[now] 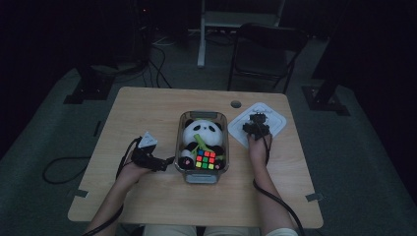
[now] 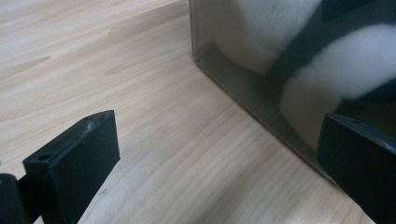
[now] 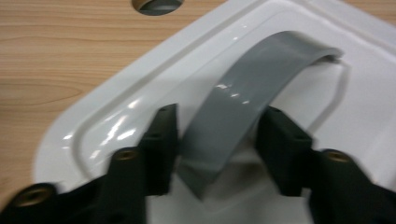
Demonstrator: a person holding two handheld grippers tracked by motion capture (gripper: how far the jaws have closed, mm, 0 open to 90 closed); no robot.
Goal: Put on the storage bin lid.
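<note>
The white lid (image 3: 154, 116) lay flat on the table (image 1: 147, 113), just right of the clear container (image 1: 201, 174), its grey arched handle (image 3: 252, 98) upward. The right gripper (image 3: 217, 140) clasped that handle, likely to lift the lid onto the container. The left gripper (image 2: 219, 154) stood open against the container's wall, seemingly bracing it around the panda plush (image 1: 200, 133) and puzzle cube (image 1: 205, 160).

High view looks down on the table (image 1: 147, 108); both gripper views sit close above it.
</note>
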